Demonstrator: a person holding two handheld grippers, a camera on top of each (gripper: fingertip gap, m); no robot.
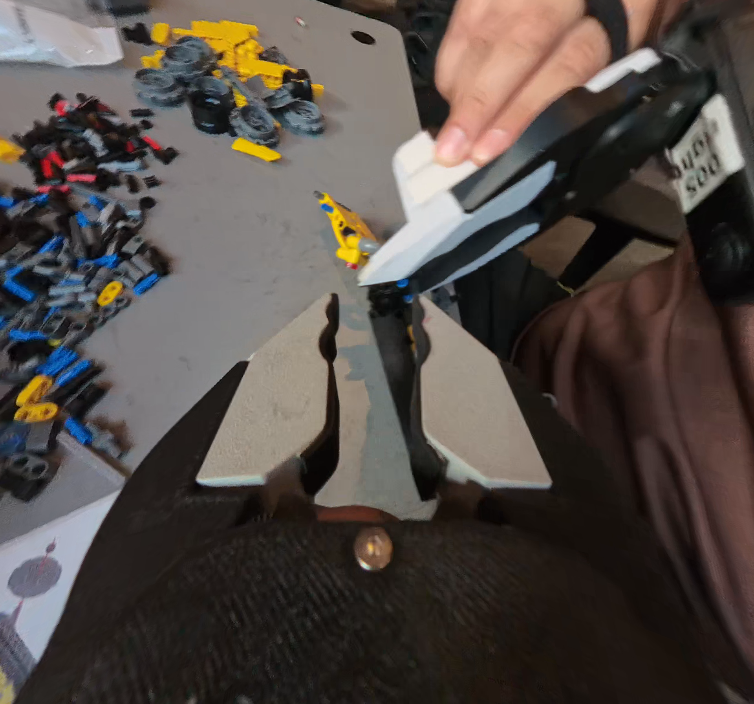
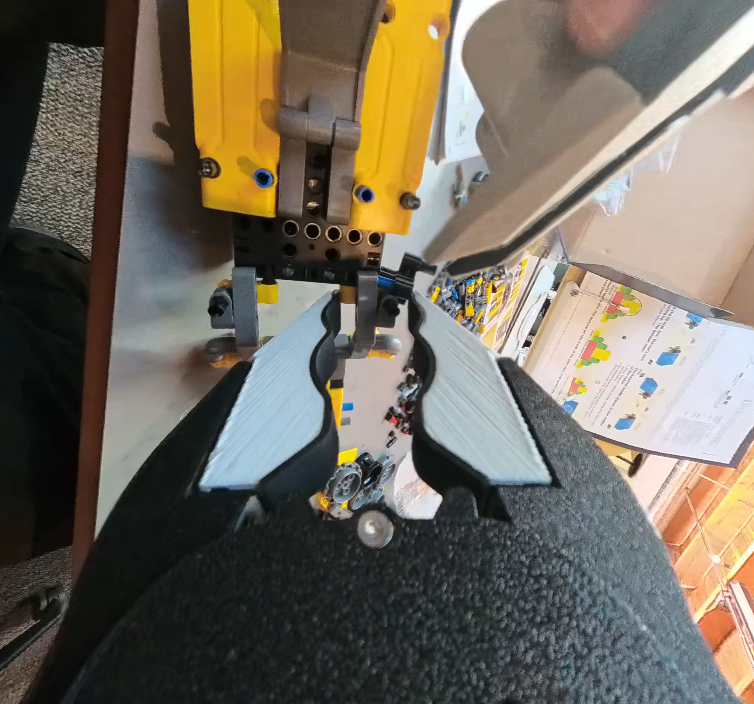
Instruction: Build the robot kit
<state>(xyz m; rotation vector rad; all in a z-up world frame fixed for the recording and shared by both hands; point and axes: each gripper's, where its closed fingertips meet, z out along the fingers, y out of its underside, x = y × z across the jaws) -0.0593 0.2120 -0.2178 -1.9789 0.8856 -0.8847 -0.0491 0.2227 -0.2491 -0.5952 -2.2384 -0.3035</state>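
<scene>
A partly built yellow, black and grey brick model [image 2: 318, 121] lies on the grey table [image 2: 163, 296] near its edge. My right gripper [image 2: 372, 300] is open, and its tips straddle a grey arm [image 2: 365, 317] at the model's near end. In the left wrist view the right gripper [image 1: 367, 276] comes in from the right and hides most of the model [image 1: 347, 227]. My left gripper [image 1: 376, 298] is open, with its tips at a black and blue connector [image 1: 387, 296] on the model's side. The left gripper also shows, blurred, in the right wrist view [image 2: 432, 264].
Loose parts lie in piles on the table [image 1: 245, 202]: yellow pieces with grey wheels [image 1: 228, 76], black and red bits [image 1: 89, 141], blue and grey bits [image 1: 61, 276]. A plastic bag [image 1: 49, 35] lies at the far left. A printed booklet [image 2: 653, 378] lies open. A person's hand [image 1: 510, 72] holds the right gripper. Left and right tips are no more than a few centimetres apart.
</scene>
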